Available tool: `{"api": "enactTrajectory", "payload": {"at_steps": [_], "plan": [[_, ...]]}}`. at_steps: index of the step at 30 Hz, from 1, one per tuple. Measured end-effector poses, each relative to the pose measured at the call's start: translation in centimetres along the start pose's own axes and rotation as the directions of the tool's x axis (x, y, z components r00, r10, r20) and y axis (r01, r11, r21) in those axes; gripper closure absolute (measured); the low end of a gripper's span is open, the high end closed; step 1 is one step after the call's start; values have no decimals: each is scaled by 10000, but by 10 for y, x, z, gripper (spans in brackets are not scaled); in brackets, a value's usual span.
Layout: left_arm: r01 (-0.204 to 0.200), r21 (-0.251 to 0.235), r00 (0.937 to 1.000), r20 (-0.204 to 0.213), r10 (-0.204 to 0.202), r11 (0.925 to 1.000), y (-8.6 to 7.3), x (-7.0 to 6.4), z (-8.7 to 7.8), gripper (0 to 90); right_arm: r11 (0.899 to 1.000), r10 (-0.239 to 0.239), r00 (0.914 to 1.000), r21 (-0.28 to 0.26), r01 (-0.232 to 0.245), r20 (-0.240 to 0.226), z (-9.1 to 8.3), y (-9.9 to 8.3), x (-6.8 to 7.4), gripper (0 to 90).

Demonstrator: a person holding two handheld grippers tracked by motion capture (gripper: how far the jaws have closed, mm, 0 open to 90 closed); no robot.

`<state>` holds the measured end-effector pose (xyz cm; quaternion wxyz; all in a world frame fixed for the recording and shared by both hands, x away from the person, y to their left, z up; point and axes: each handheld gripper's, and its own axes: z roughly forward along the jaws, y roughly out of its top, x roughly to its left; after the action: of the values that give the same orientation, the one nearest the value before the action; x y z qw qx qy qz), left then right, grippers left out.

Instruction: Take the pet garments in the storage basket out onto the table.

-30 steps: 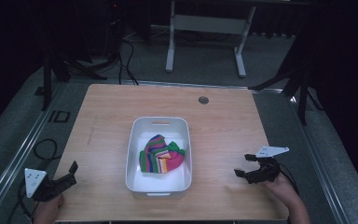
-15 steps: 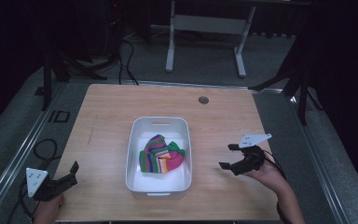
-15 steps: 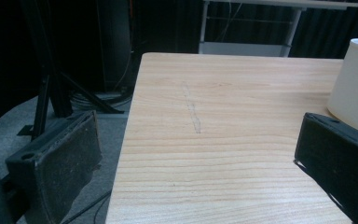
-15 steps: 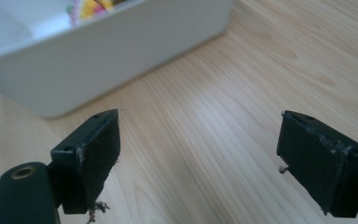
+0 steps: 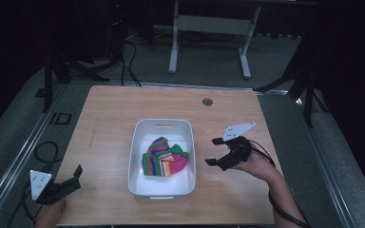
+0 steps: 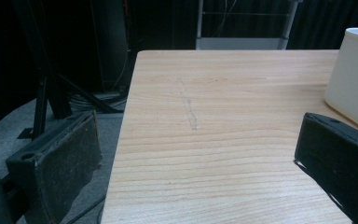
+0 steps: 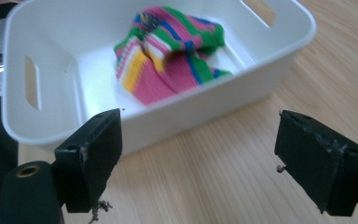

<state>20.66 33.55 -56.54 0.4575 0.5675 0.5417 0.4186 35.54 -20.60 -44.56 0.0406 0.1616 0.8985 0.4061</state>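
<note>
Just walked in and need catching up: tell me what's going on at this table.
A person holds a gripper in each hand at a wooden table. The right gripper, open, sits beside the white bin and points at it. A striped, multicoloured cloth lies crumpled in the bin, untouched. The left gripper, also open and holding nothing, rests near the table's front left corner, apart from the bin.

Light from overhead is falling on the desk (image 5: 123, 118), leaving the surrounding room nearly black in the high view, which is looking dim and soft. In the right gripper view the white bin (image 7: 270, 60) is showing brightly while the striped cloth (image 7: 168, 51) is blurring slightly. The near jaws are sitting out of focus in both gripper views.
</note>
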Motion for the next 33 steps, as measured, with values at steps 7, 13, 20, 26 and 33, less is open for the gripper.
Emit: {"api": "enactTrajectory", "payload": {"at_steps": [7,13,20,26,33], "plan": [[-24,10,10000,14,24,10000,0,0,0,9,9988,-388,9981,271,401,-484,23,25,5,147],[21,-6,10000,47,-21,10000,0,1,0,9,9945,-723,9931,696,788,-922,52,44,12,147],[62,-2,10000,61,-62,10000,0,1,0,9,9812,-1067,9851,1457,1263,-1349,88,61,24,137],[64,-15,9999,101,-64,10000,0,1,0,9,9681,-1267,9815,1979,1539,-1435,108,72,28,137],[90,-16,9999,139,-90,10000,0,2,0,9,9346,-1836,9751,2852,2124,-1243,139,80,36,139]]}}
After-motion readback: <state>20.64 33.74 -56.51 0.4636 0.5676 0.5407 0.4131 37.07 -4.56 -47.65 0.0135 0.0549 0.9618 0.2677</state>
